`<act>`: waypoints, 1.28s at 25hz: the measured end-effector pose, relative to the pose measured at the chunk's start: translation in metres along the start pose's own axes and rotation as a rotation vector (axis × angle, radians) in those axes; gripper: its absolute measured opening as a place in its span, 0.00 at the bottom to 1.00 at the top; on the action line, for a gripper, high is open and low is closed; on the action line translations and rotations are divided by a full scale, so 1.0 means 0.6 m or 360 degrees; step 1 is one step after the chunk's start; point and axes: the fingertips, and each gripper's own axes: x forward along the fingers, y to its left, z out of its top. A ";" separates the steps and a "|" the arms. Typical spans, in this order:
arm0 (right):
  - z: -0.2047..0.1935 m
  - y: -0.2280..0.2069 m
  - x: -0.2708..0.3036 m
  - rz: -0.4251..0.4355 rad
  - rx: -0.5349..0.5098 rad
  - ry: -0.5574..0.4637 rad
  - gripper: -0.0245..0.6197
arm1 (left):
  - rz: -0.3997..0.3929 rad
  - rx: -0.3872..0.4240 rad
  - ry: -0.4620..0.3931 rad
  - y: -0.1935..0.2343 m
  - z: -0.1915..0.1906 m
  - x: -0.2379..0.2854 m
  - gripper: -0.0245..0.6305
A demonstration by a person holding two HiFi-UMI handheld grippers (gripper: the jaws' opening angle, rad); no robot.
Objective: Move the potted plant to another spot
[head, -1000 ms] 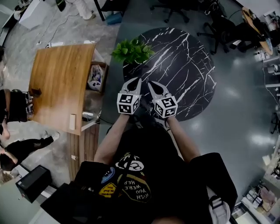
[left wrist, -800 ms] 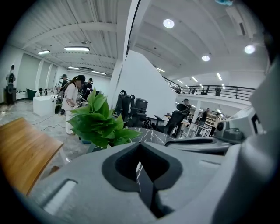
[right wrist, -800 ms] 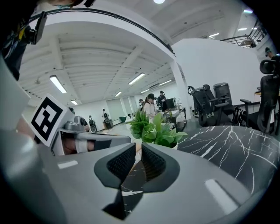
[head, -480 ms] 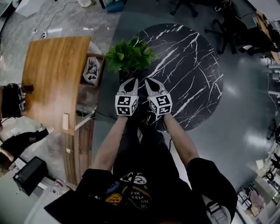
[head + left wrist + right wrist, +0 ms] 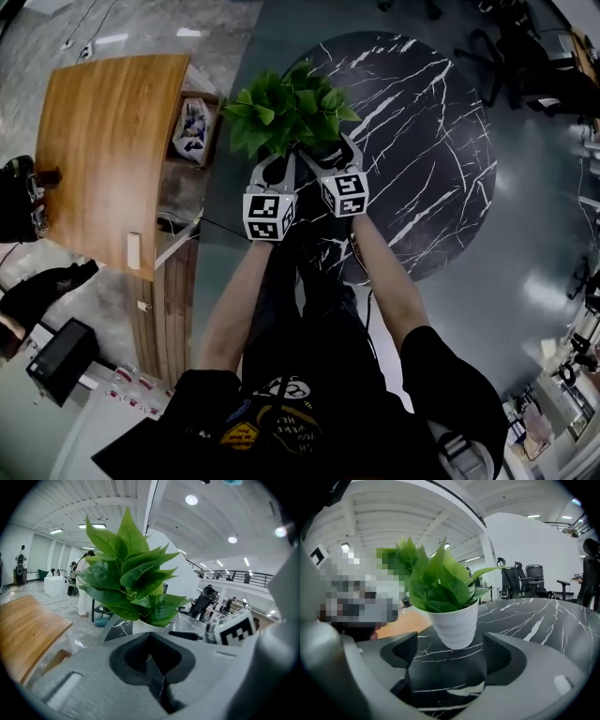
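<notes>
The right hand-held gripper (image 5: 450, 656) is opening its jaws, with nothing between them. The left hand-held gripper (image 5: 152, 656) is pressed together and empty. The potted plant (image 5: 453, 618) stands just ahead on the marbled counter (image 5: 422, 141), ungripped, so the whole move is left. One plant, two grippers, one wooden counter (image 5: 103, 141) beside.

Potted plant (image 5: 449, 603) is carried upright by round black marble table (image 5: 427, 141), near table's left edge; wooden table (image 5: 103, 141) is seen beside that edge.

Black marble table (image 5: 422, 141); wooden table (image 5: 103, 150) beside.
</notes>
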 end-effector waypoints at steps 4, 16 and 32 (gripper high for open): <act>0.021 -0.014 0.043 0.0012 -0.0053 -0.0068 0.87 | -0.0017 -0.0027 -0.0014 0.006 0.001 -0.015 0.04; 0.034 -0.026 0.107 -0.0222 -0.0090 -0.0066 0.79 | -0.0001 -0.0140 -0.0027 0.023 -0.007 -0.041 0.04; 0.133 -0.253 0.192 -0.0336 -0.0040 -0.0130 0.78 | -0.0095 -0.0091 0.0020 -0.020 0.018 0.052 0.04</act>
